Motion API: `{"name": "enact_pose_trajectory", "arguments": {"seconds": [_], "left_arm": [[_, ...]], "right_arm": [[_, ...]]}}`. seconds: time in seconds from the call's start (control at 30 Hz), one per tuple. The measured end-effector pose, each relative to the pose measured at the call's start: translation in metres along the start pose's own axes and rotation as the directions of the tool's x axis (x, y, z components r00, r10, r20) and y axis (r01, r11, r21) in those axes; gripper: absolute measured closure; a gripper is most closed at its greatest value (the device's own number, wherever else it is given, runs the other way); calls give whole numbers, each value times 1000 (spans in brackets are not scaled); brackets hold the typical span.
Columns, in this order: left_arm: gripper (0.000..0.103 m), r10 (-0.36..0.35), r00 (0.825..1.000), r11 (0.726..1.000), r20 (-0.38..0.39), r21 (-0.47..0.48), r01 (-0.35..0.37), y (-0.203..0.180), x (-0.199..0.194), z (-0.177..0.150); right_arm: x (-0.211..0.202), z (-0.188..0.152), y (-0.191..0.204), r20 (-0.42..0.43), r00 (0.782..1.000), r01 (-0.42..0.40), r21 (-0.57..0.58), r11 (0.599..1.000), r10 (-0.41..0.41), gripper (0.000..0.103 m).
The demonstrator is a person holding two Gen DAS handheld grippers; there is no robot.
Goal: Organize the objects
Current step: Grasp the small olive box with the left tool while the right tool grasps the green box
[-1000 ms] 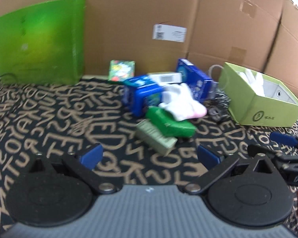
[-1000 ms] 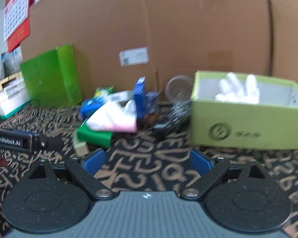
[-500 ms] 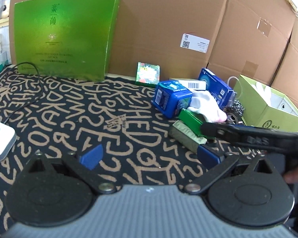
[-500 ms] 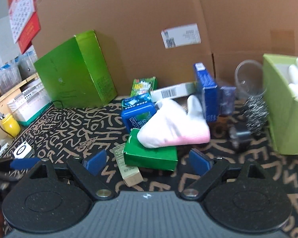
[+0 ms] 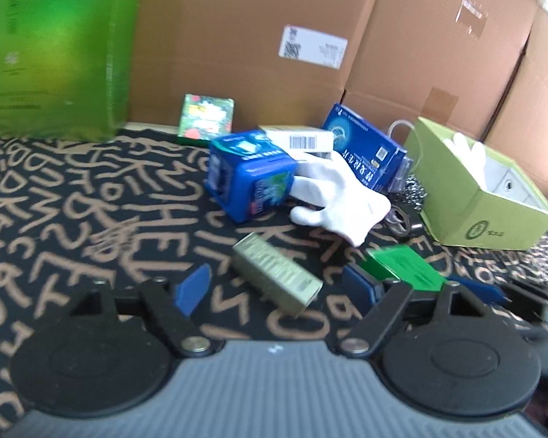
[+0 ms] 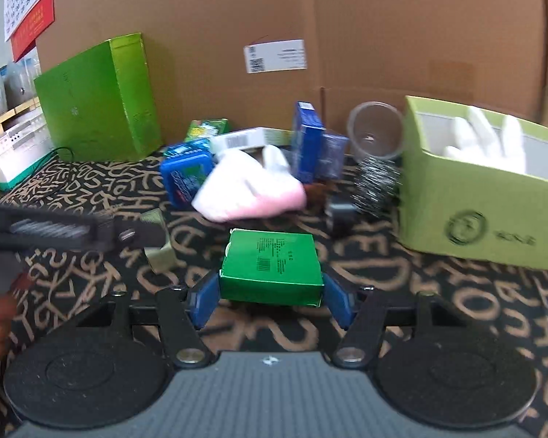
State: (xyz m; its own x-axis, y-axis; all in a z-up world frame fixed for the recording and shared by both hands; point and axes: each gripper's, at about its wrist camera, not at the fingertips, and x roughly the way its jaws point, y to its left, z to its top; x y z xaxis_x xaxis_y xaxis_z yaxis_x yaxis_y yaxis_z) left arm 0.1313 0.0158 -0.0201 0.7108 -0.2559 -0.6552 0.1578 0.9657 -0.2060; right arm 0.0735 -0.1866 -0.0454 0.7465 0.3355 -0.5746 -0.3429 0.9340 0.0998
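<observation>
Right tool [image 6: 270, 301] is closing, its blue pads right against the small green box [image 6: 272, 268]; left tool [image 5: 277, 290] is closing around the olive box [image 5: 276, 273], pads not touching. Behind sit a white glove [image 5: 341, 197], a blue tub [image 5: 250, 173] and the lime open box [image 6: 486, 215] by the cardboard wall [image 6: 347, 25].

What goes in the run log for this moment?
right claw: closing around green box | left claw: closing, olive box between pads, ungripped | white glove: on pile

Lime box [image 6: 493, 204] print blurred, unreadable
</observation>
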Motion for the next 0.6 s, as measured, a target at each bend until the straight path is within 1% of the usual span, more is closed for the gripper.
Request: {"name": "enact_pose_trajectory", "arguments": {"seconds": [0.03, 0.1, 0.13, 0.17, 0.2, 0.23, 0.3, 0.4, 0.47, 0.53, 0.57, 0.6], "left_arm": [[27, 17, 1000, 1000, -5, 4, -17, -5, 7, 2], [42, 41, 999, 999, -17, 3, -41, -8, 18, 4], [60, 47, 998, 999, -34, 3, -47, -8, 22, 4], [72, 36, 999, 999, -32, 5, -35, -5, 23, 4], [79, 25, 999, 1000, -40, 7, -25, -3, 20, 4], [81, -1, 999, 1000, -54, 4, 2, 2, 17, 4], [81, -58, 995, 998, -82, 3, 58, 10, 7, 1], [81, -67, 992, 995, -108, 61, 74, 19, -10, -10], [81, -77, 990, 993, -122, 83, 87, 23, -21, -15], [77, -80, 991, 993, -107, 80, 89, 23, -28, -16], [73, -84, 992, 992, -99, 82, 92, 22, -30, -16], [72, -89, 992, 992, -93, 86, 97, 19, -32, -16]], "right_arm": [[-3, -2, -3, -1, 1000, 2, 8, 1000, -2, 37], [-10, -6, -7, 0, 1000, 10, 17, 1000, -10, 37], [-12, -7, -8, -1, 1000, 14, 15, 1000, -14, 37], [-14, -8, -7, -5, 1000, 16, 8, 1000, -16, 37], [-16, -9, -6, -5, 1000, 15, 2, 1000, -15, 37], [-18, -10, -5, -7, 1000, 8, -3, 1000, -8, 37], [-21, -13, -4, -17, 1000, -11, -9, 1000, 11, 37], [-24, -18, 1, -38, 999, -25, -38, 999, 23, 36], [-22, -21, 6, -45, 999, -12, -67, 998, 9, 36], [-19, -21, 9, -54, 999, -6, -90, 996, 1, 35], [-16, -21, 10, -57, 998, -4, -92, 996, -1, 35], [-14, -19, 10, -60, 998, 0, -92, 996, -5, 34]]}}
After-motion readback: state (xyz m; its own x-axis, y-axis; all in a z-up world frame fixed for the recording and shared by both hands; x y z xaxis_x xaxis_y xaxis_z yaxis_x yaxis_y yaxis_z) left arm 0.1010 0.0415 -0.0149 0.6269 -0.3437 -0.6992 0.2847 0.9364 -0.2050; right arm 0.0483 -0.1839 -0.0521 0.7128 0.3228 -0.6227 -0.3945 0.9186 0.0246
